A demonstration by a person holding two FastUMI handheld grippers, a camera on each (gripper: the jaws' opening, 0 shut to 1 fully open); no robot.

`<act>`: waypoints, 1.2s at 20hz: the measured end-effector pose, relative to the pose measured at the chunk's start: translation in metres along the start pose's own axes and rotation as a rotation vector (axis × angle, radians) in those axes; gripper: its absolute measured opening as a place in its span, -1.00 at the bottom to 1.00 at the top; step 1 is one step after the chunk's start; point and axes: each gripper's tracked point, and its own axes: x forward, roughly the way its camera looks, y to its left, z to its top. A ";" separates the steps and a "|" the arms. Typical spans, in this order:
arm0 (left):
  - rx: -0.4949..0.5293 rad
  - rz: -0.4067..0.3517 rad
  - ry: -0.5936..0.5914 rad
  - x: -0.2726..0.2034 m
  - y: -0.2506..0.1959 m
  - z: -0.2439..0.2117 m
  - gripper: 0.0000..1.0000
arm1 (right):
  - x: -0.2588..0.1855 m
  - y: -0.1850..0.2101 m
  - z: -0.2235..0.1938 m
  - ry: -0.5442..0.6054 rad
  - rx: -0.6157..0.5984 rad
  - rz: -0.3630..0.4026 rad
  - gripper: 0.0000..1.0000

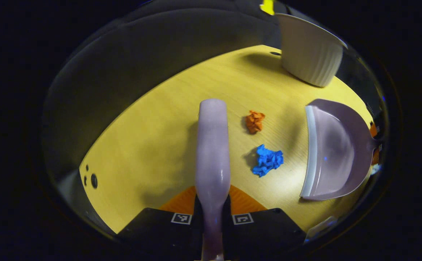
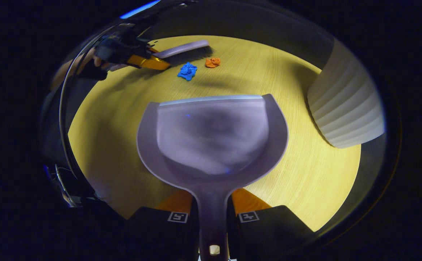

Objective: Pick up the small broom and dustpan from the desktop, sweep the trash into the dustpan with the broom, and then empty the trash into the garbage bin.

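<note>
Table (image 1: 153, 145) of yellow wood carries orange scrap (image 1: 255, 121), blue scrap (image 1: 267, 160) and white bin (image 1: 310, 54); left tongs (image 1: 212, 210) clamp the broom (image 1: 212, 145), right tongs (image 2: 212, 214) clamp the dustpan (image 2: 212, 137).

Open desktop (image 1: 153, 145) between broom (image 1: 212, 145) and dustpan (image 1: 334, 152), two paper scraps (image 1: 267, 160) there.

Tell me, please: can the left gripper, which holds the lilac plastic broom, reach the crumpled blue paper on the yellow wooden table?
Probably yes: the broom lies beside the blue paper, with bare table between.
</note>
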 end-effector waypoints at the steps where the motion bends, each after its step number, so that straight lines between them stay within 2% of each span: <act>1: 0.038 -0.016 0.005 0.001 -0.003 0.006 -0.48 | 0.001 0.000 0.000 -0.001 -0.001 0.002 -0.29; 4: 0.143 -0.090 0.008 0.002 -0.020 0.020 -0.48 | 0.000 -0.001 0.000 -0.003 -0.008 0.007 -0.29; 6: 0.173 -0.160 0.016 -0.001 -0.046 0.020 -0.51 | 0.000 -0.002 0.002 -0.009 -0.010 0.006 -0.29; 7: 0.176 -0.196 0.021 -0.003 -0.060 0.020 -0.44 | 0.000 -0.002 0.002 -0.016 -0.009 0.006 -0.29; 11: 0.154 -0.321 0.053 -0.012 -0.112 0.012 -0.51 | 0.003 0.000 0.001 -0.027 -0.009 0.006 -0.29; 13: 0.145 -0.381 0.070 -0.019 -0.141 0.005 -0.46 | 0.004 -0.002 0.001 -0.035 -0.018 0.002 -0.29; 14: 0.132 -0.400 0.070 -0.020 -0.157 0.002 -0.46 | 0.005 -0.001 0.000 -0.038 -0.025 0.002 -0.20; 15: 0.111 -0.421 0.067 -0.024 -0.168 0.000 -0.46 | 0.005 -0.001 0.001 -0.040 -0.027 0.005 -0.30; 17: 0.044 -0.476 0.070 -0.034 -0.191 -0.005 -0.47 | 0.003 0.000 0.001 -0.046 -0.025 0.011 -0.29; 18: 0.012 -0.476 0.068 -0.037 -0.196 -0.006 -0.51 | 0.004 -0.002 0.004 -0.052 -0.030 0.004 -0.29; 20: -0.056 -0.446 0.050 -0.043 -0.198 -0.011 -0.47 | 0.004 -0.003 0.005 -0.062 -0.049 -0.008 -0.29; 21: -0.093 -0.432 0.031 -0.049 -0.199 -0.011 -0.47 | 0.005 -0.002 0.003 -0.070 -0.055 -0.012 -0.39; 22: -0.131 -0.418 0.000 -0.054 -0.199 -0.010 -0.47 | 0.004 -0.002 0.005 -0.078 -0.057 -0.013 -0.20; 23: -0.163 -0.402 -0.031 -0.058 -0.199 -0.007 -0.46 | 0.004 -0.002 0.005 -0.085 -0.059 -0.015 -0.29; 24: -0.197 -0.381 -0.066 -0.062 -0.195 -0.006 -0.46 | 0.004 -0.003 0.007 -0.092 -0.060 -0.020 -0.20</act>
